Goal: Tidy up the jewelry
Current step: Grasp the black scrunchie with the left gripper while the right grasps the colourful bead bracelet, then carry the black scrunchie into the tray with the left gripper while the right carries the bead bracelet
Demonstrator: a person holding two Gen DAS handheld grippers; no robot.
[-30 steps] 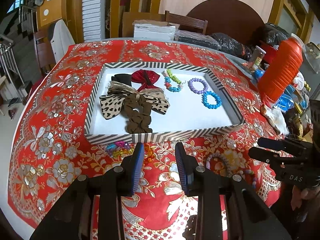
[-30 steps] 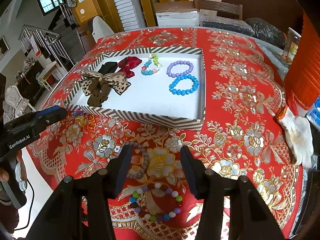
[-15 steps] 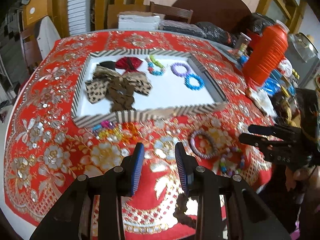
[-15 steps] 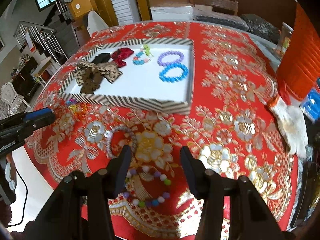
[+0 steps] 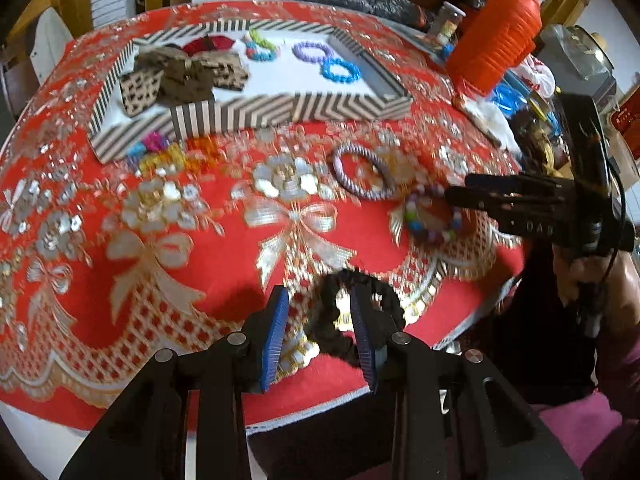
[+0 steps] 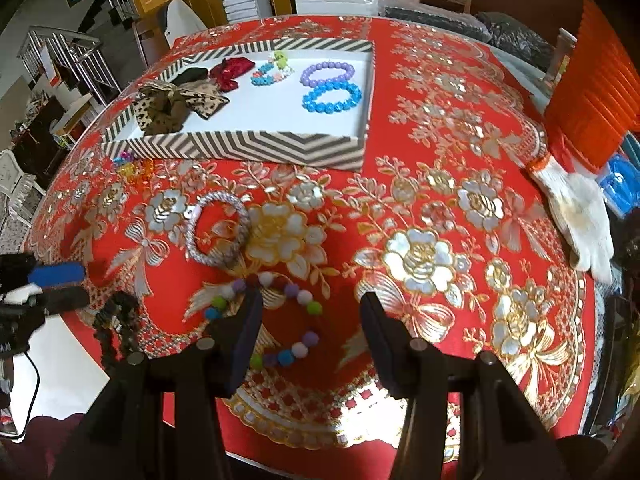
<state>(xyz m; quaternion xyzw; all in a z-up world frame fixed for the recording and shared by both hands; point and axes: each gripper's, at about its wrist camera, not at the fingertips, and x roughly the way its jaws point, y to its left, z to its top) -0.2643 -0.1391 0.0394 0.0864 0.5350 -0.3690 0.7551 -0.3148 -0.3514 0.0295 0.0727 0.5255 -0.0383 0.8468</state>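
Jewelry lies scattered on a red, gold-flowered tablecloth (image 6: 400, 152) ahead of both claws. Left gripper (image 5: 320, 328) points down at the near table edge with its blue-padded jaws apart; a dark scrunchie (image 5: 352, 316) lies partly between them, its loop running under the right-hand finger, though whether the pads touch it cannot be told. Right gripper (image 6: 310, 332) hangs with its jaws spread wide over a pastel pom-pom bracelet (image 6: 280, 320), part of the ring lying between the fingers and the left finger covering one side; nothing is clamped. Just beyond that bracelet, ahead and slightly left of the right claw, rests a lilac braided hair tie (image 6: 218, 228). Farther ahead stands a striped tray (image 6: 256, 146) holding leopard-print bows (image 6: 176, 102), a red bow (image 6: 232, 72), a mixed bead bracelet (image 6: 272, 70), a purple bead bracelet (image 6: 328, 74) and a blue bead bracelet (image 6: 332, 96). Bright plastic beads (image 6: 134, 166) lie against the tray's near left corner. Off to the right of the right claw are a white glove (image 6: 576, 208) and an orange ribbed container (image 6: 596, 92).
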